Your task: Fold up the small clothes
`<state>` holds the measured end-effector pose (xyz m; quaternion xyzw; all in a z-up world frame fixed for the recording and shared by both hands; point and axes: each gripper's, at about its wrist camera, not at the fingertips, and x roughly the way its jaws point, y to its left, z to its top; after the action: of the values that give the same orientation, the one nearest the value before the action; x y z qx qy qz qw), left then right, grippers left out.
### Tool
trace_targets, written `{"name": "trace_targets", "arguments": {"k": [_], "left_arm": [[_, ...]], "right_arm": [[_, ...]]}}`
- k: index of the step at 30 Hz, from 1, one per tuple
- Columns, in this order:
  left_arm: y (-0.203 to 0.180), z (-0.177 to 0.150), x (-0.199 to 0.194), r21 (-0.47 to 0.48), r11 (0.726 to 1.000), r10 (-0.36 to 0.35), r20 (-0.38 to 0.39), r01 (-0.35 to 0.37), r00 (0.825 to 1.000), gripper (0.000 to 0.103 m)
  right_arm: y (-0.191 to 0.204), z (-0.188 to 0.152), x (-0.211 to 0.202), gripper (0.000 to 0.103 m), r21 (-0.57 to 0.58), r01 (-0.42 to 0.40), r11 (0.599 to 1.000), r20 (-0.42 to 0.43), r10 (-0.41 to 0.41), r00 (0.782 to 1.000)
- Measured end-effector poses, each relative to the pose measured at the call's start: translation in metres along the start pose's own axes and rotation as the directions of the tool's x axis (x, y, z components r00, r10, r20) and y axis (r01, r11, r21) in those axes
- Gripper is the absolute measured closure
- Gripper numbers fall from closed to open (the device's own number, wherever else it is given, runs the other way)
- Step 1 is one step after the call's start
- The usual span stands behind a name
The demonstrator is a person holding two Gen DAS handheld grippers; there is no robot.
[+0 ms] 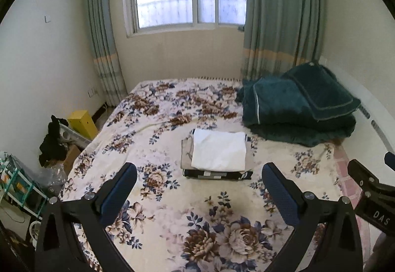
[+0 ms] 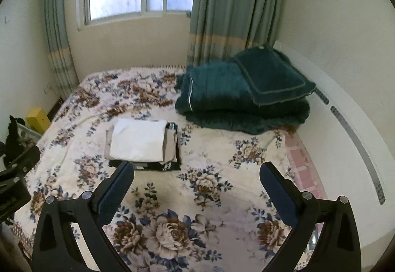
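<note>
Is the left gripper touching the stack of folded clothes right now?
Apart. In the left wrist view, the open left gripper hovers short of the stack of folded clothes, with bare floral bedspread between its fingers.

Bedspread (image 1: 172, 198) matt floral cloth; green quilt (image 1: 296, 111) plush, perhaps velvet; white garment (image 1: 219, 151) smooth cloth.

Floral-covered bed (image 1: 158, 198), bearing a folded clothes stack (image 1: 218, 153) and green bedding (image 1: 296, 109).
</note>
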<state>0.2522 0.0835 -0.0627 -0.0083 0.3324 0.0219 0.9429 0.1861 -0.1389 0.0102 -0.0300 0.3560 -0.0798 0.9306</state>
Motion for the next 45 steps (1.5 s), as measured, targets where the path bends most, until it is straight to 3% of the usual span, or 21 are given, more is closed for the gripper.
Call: {"name": "trace_targets", "arguments": {"k": [11,16,45], "left_arm": [[-0.003,-0.002,-0.069,0.000,1.000,-0.021,0.083,0.021,0.996,0.000],[-0.001,-0.003,-0.079,0.001,1.000,-0.015,0.098,0.015,0.995,0.000],[-0.006,-0.006,-0.099,-0.010,1.000,0.027,0.113,-0.026,0.993,0.000]], "right_arm": [[-0.015,0.006,-0.103,0.000,-0.011,-0.036,0.999,0.117,0.037,0.992],[-0.021,0.006,-0.123,0.000,-0.019,-0.036,0.999,0.142,0.039,0.989],[-0.016,0.011,-0.124,0.000,-0.047,-0.087,0.995,0.150,0.093,0.984]]}}
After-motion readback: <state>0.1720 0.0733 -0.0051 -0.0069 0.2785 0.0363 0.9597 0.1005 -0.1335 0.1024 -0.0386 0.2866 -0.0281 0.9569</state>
